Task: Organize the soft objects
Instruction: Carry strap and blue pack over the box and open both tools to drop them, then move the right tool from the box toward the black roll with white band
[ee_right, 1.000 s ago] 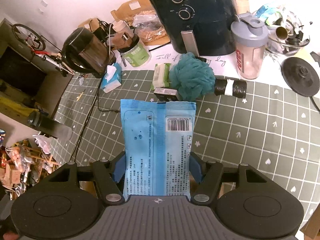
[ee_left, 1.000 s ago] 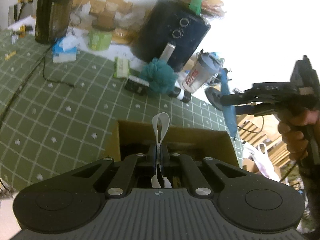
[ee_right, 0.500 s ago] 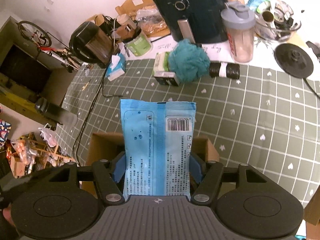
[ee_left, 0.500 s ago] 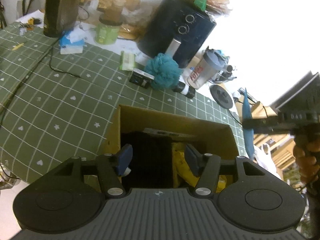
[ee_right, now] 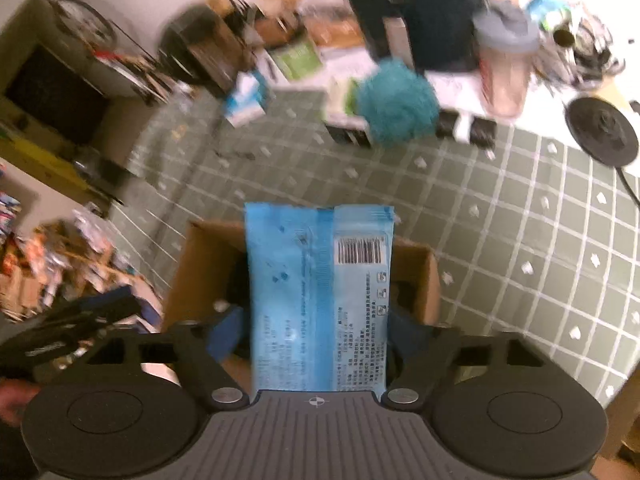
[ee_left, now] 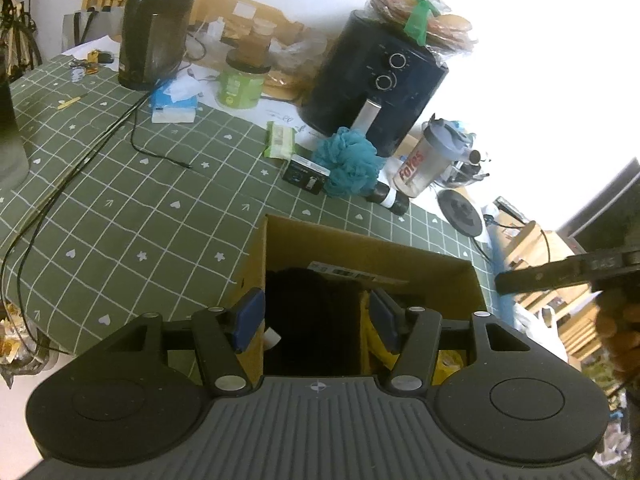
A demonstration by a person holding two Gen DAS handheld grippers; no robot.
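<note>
Glossy blue flat packet (ee_right: 318, 300) over brown cardboard box (ee_right: 188, 280).

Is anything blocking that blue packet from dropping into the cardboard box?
Nothing visible. The blue packet hangs between the right gripper's just-opened jaws, above the open box. Dark and yellow items already lie inside.

Both wrist views look steeply down along their jaws, close above the open cardboard box (ee_left: 372, 256) (ee_right: 188, 280) on the surface. Both share the box, the teal sponge (ee_left: 352, 162) (ee_right: 396, 106) and far clutter.
</note>
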